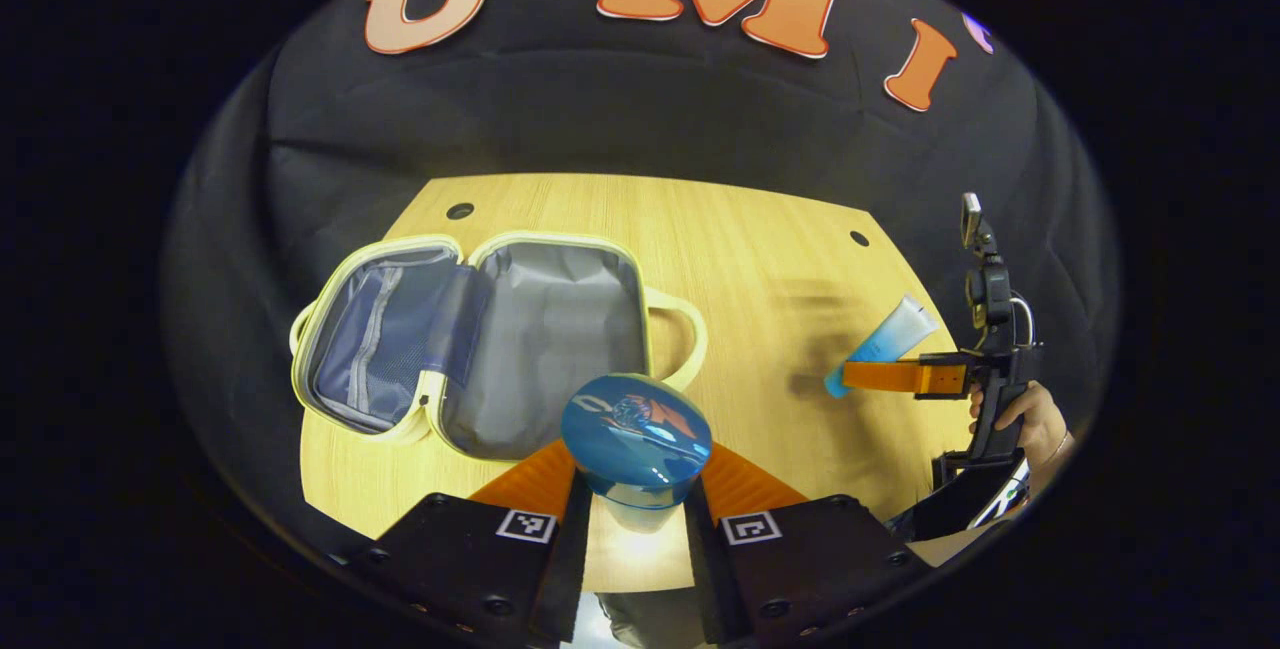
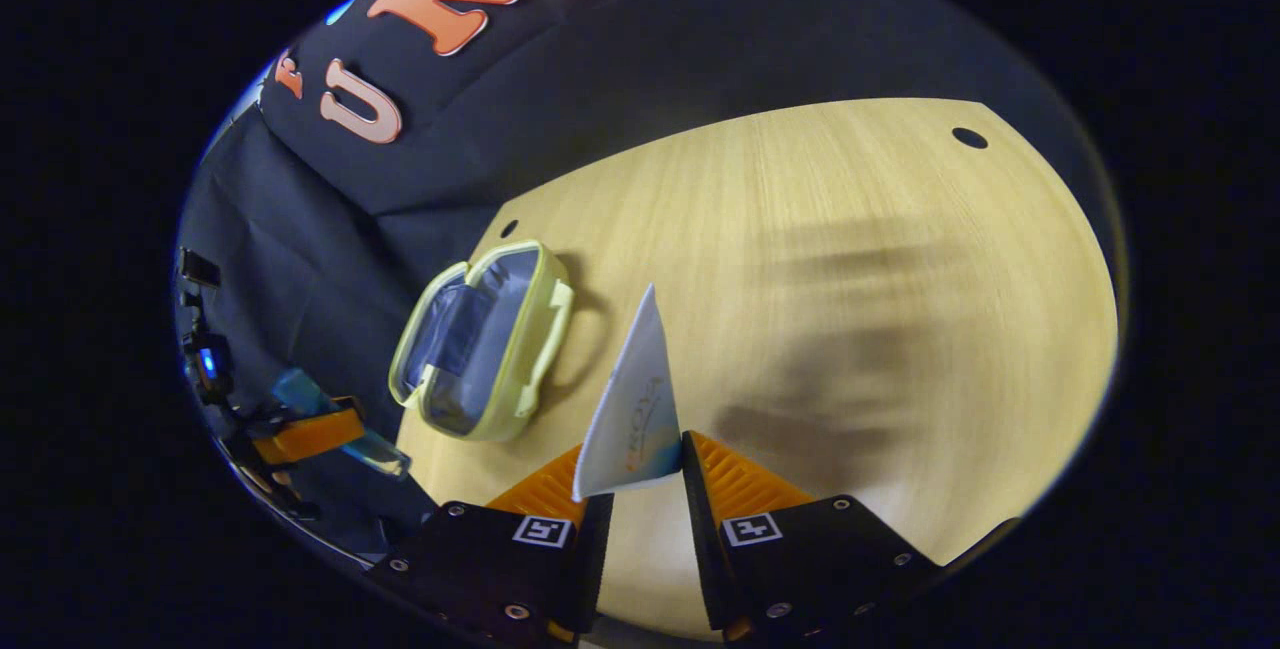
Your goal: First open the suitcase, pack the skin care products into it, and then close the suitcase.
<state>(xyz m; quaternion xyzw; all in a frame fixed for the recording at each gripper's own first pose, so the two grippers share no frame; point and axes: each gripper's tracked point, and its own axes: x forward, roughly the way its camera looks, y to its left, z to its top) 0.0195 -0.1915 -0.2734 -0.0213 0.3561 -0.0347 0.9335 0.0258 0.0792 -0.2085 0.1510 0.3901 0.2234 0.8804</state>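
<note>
The small pale-yellow suitcase [image 1: 480, 344] lies open on the wooden table [image 1: 760, 259], its grey lining showing and nothing inside. My left gripper [image 1: 636, 489] is shut on a blue bottle with a round blue cap [image 1: 636, 429], held above the table just in front of the case. My right gripper [image 2: 634, 479] is shut on a white-and-blue tube [image 2: 634, 409], its flat crimped end pointing up. From the left gripper view the right gripper [image 1: 880, 375] holds that tube [image 1: 890, 339] tilted at the table's right side. The right gripper view has the suitcase [image 2: 485, 344] to the left.
Black cloth walls surround the table. Two small dark holes [image 1: 460, 211] [image 1: 859, 238] sit near the table's far corners. A hand [image 1: 1030, 414] holds the right gripper's handle. The left gripper with its bottle [image 2: 320, 424] shows at far left in the right gripper view.
</note>
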